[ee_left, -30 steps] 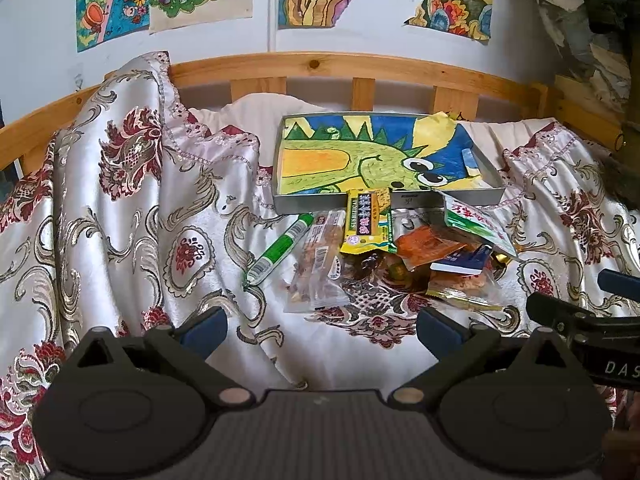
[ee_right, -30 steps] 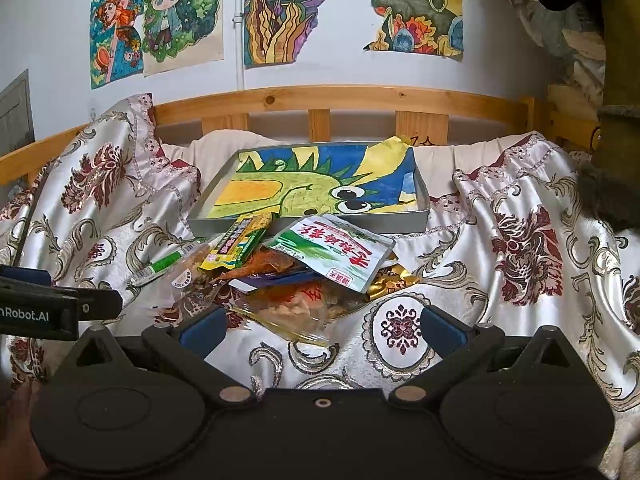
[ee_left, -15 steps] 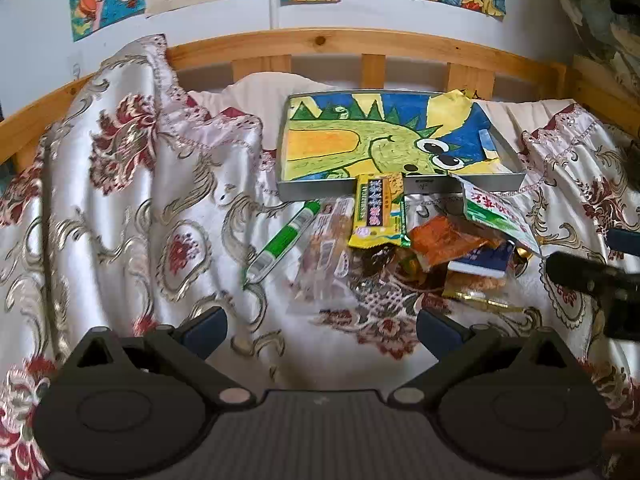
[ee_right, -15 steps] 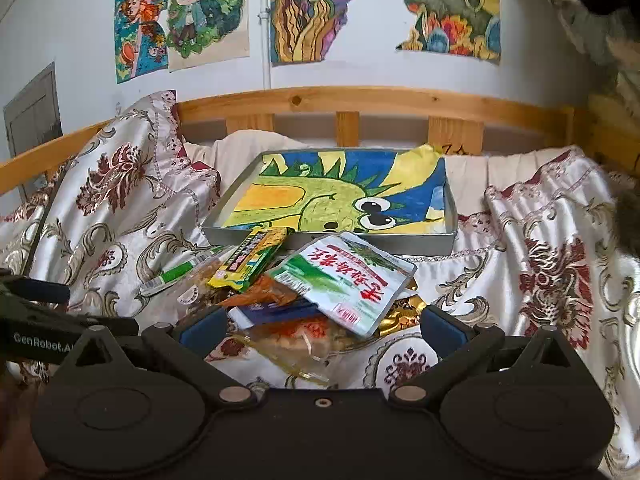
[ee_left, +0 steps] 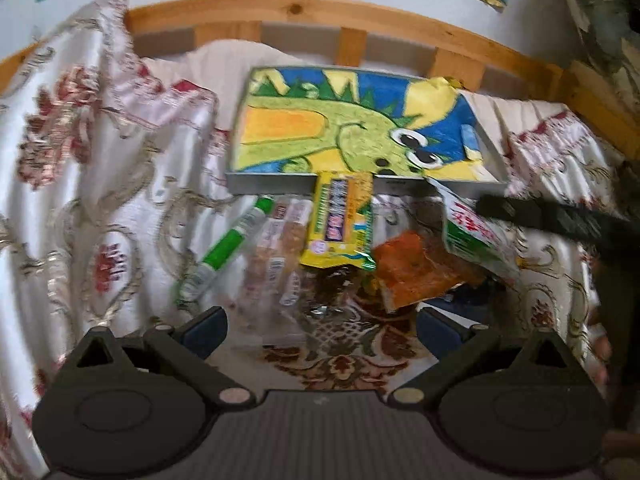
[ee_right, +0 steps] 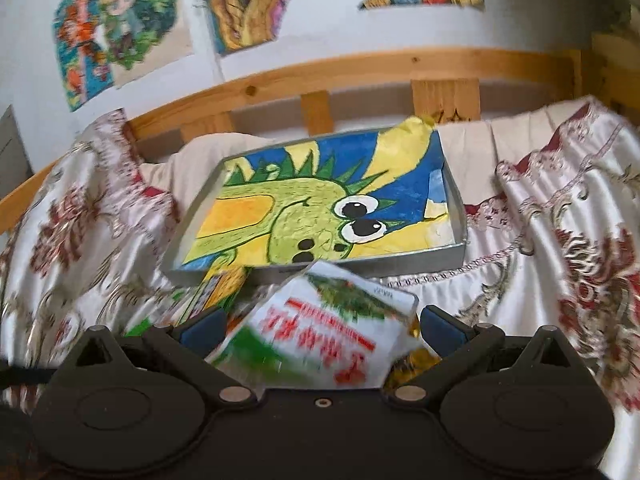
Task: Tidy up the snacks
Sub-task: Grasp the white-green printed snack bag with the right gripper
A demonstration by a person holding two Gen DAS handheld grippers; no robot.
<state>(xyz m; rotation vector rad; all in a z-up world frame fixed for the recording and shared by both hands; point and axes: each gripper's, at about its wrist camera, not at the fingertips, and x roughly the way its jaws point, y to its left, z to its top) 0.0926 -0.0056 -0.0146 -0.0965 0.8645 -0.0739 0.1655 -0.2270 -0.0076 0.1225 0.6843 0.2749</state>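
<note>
Patterned satin bedspread [ee_left: 132,184] covers a bed with a wooden rail, drawings taped on the wall behind. Snack packets lie heaped just before a grey tray [ee_right: 456,216] lined with a dinosaur drawing. Left gripper [ee_left: 320,326] hovers near the pile, fingers apart and empty. Right gripper [ee_right: 320,326] has its fingers spread either side of the white-and-green packet [ee_right: 324,336]; contact is unclear through the blur.

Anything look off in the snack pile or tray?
Yes. A green marker lies among the snack packets, not a snack. The yellow packet leans over the tray's front wall instead of lying inside. The drawing lining the tray is crumpled up at its far right corner.
</note>
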